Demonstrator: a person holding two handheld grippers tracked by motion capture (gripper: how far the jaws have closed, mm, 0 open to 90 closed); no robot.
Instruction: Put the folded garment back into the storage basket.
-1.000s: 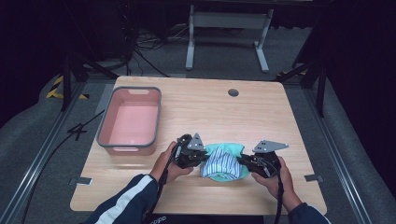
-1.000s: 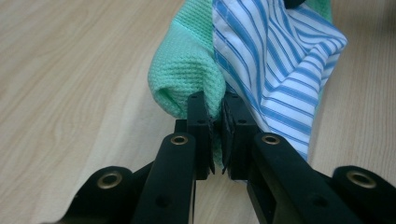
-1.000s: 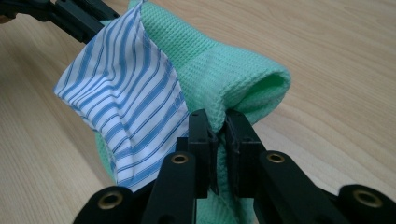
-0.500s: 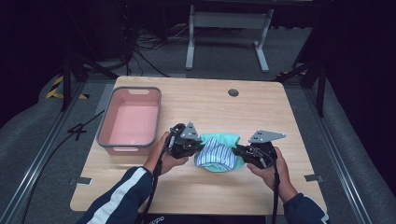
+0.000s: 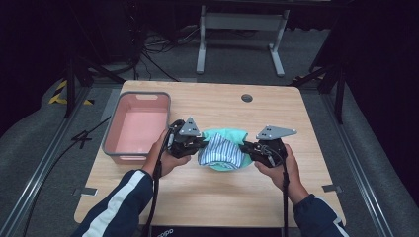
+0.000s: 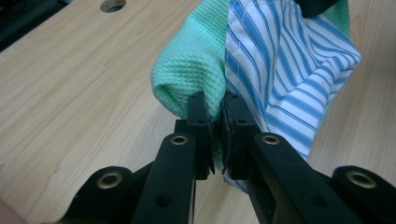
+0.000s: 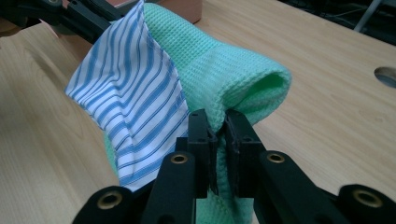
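A folded bundle of a mint-green waffle cloth (image 5: 228, 135) and a blue-and-white striped cloth (image 5: 221, 153) hangs a little above the wooden table (image 5: 212, 192), stretched between both grippers. My left gripper (image 5: 197, 148) is shut on the bundle's left edge; in the left gripper view (image 6: 215, 114) its pads pinch green cloth (image 6: 194, 60) and striped cloth (image 6: 280, 70) together. My right gripper (image 5: 246, 148) is shut on the right edge, its pads (image 7: 218, 126) clamping the green cloth (image 7: 224, 70) beside the striped cloth (image 7: 130, 98).
A pink plastic bin (image 5: 138, 127) with a grey rim stands at the table's left, close behind my left hand. A round cable hole (image 5: 246, 98) sits near the far edge. Metal stand legs (image 5: 237, 39) and cables lie on the floor beyond.
Both grippers have risen and moved toward the far side of the table, carrying the cloth bundle up off the wood. The bundle now sags between them.
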